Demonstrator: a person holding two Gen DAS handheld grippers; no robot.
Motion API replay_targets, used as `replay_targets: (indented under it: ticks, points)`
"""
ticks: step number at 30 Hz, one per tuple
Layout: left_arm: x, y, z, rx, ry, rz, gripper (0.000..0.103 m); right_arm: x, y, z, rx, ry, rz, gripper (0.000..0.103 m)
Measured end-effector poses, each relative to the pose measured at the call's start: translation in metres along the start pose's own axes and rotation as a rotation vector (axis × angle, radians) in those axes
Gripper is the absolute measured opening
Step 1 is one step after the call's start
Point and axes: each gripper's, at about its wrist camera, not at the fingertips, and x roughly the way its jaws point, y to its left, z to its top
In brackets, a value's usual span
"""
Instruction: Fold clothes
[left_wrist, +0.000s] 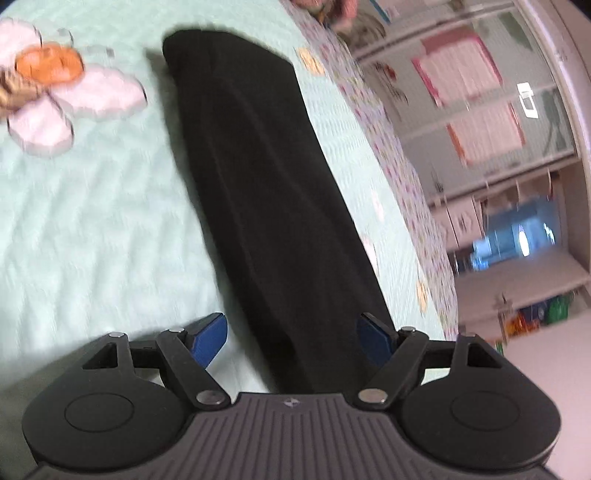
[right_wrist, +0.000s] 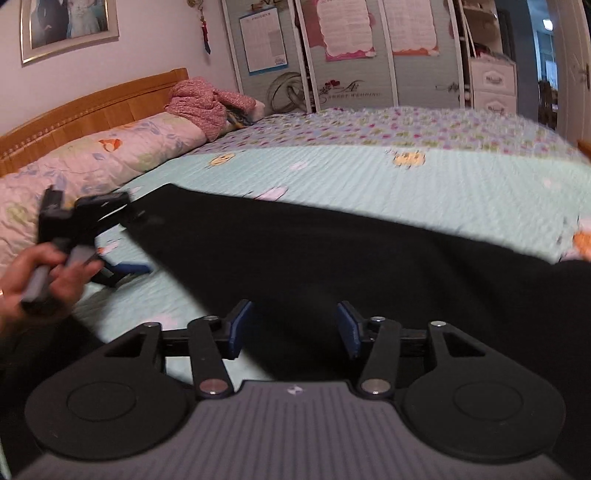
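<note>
A long black garment (left_wrist: 266, 192) lies folded lengthwise on the mint bedspread (left_wrist: 92, 221). My left gripper (left_wrist: 291, 339) is open, its blue pads either side of the garment's near end, with the cloth running between them. In the right wrist view the same black garment (right_wrist: 314, 251) stretches across the bed. My right gripper (right_wrist: 293, 328) is open, its blue pads apart over the garment's near edge. The left gripper (right_wrist: 122, 240), held by a hand, is at the garment's left end in the right wrist view.
A flower appliqué (left_wrist: 55, 92) is on the bedspread at left. The bed's floral edge (left_wrist: 399, 177) drops off to the right, with wardrobe doors (left_wrist: 480, 92) beyond. A pink pile of clothing (right_wrist: 203, 103), a folded quilt (right_wrist: 103, 158) and a wooden headboard (right_wrist: 92, 107) are at the bed's head.
</note>
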Motion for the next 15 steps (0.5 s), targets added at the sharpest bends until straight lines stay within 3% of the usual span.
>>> replay_targets:
  ticks: [10, 15]
  points:
    - [0.012, 0.003, 0.076, 0.002, -0.177, 0.133, 0.080, 0.004, 0.003, -0.051, 0.182, -0.030, 0.054, 0.063]
    - [0.024, 0.005, 0.112, -0.019, -0.212, 0.160, 0.076, 0.005, 0.004, -0.076, 0.274, -0.045, 0.081, 0.063]
